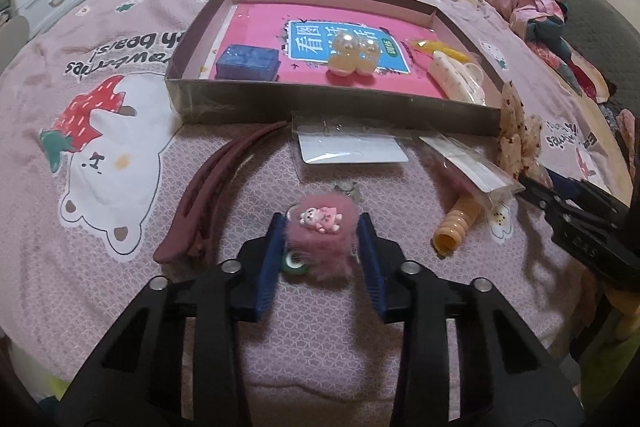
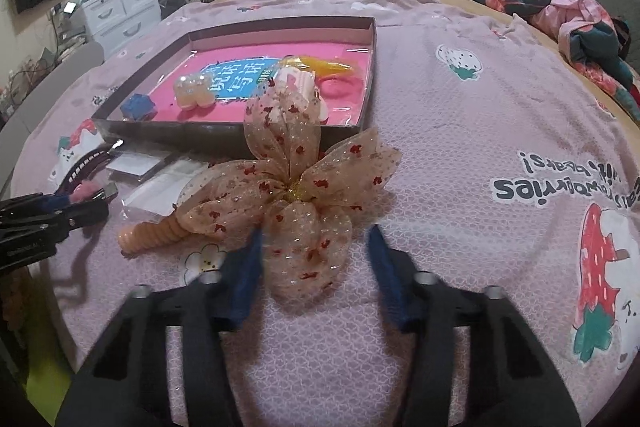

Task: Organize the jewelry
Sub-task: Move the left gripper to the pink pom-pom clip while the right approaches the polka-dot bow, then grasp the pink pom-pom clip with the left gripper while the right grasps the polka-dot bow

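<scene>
the pink fuzzy charm (image 1: pixel 322 241) with its little bear face lies on the pink bedspread (image 1: pixel 120 267), on the near side of the shallow box (image 1: pixel 332 105), and your left gripper (image 1: pixel 324 227) has its blue pads pressed against the fluff on both sides, pinching it. a green ring (image 1: pixel 295 261) peeks out under the charm by the left pad. your right gripper (image 2: pixel 316 239) straddles the lower petal of the sheer beige bow (image 2: pixel 292 187) with red specks; its left pad touches the fabric, the right pad stands clear of it, so the jaws are spread around the bow, not clamped. the bow lies just in front of the box's near right corner. between the two grippers lie an orange ribbed clip (image 1: pixel 456 223) and clear packets (image 1: pixel 352 143); a dark red hair clip (image 1: pixel 216 187) lies left of the charm. inside the box sit a blue case (image 1: pixel 247 63), two pearly beads (image 1: pixel 352 55) and a cream claw clip (image 1: pixel 456 79).
</scene>
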### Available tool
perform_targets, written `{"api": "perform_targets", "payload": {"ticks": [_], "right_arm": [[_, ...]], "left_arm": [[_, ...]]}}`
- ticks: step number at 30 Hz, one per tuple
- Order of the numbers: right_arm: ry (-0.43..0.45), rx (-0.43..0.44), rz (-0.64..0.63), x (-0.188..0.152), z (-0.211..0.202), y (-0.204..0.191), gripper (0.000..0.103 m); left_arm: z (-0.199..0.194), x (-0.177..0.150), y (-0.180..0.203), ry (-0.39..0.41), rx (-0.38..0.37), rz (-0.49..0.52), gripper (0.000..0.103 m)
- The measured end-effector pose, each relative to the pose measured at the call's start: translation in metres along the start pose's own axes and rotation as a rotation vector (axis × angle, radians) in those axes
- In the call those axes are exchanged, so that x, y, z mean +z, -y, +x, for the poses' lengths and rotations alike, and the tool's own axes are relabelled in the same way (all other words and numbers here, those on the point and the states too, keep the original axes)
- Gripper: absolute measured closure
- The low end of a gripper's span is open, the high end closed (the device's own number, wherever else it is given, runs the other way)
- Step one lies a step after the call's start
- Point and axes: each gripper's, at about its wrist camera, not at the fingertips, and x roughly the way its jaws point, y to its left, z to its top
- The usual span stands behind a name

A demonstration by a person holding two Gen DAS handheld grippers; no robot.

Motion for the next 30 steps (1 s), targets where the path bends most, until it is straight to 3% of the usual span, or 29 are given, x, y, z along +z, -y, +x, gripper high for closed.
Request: {"api": "perform_targets", "payload": {"ticks": [3,6,20,30], "right_arm": [[0.006,-0.006,-0.01,0.0,-0.001,0.001,0.086],[0.015,-0.005,-0.011,0.0,-0.005,0.003,0.092],[0.072,-0.032,0.012,0.008,-0.042,0.02,0.094],[0.117,-0.016,-0.034,0.029,-0.056,0.0,0.094]], "left_arm": [[-0.001,-0.001,0.001,-0.001,-0.013,0.006,0.077],[-0.003,-0.002,0.004,0.003,-0.02,0.01,0.077],[-0.021,0.002,0.019,0.03,-0.075,0.029,0.077],[-0.038,0.017,0.01,0.086,-0.078,0.002,0.077]]}}
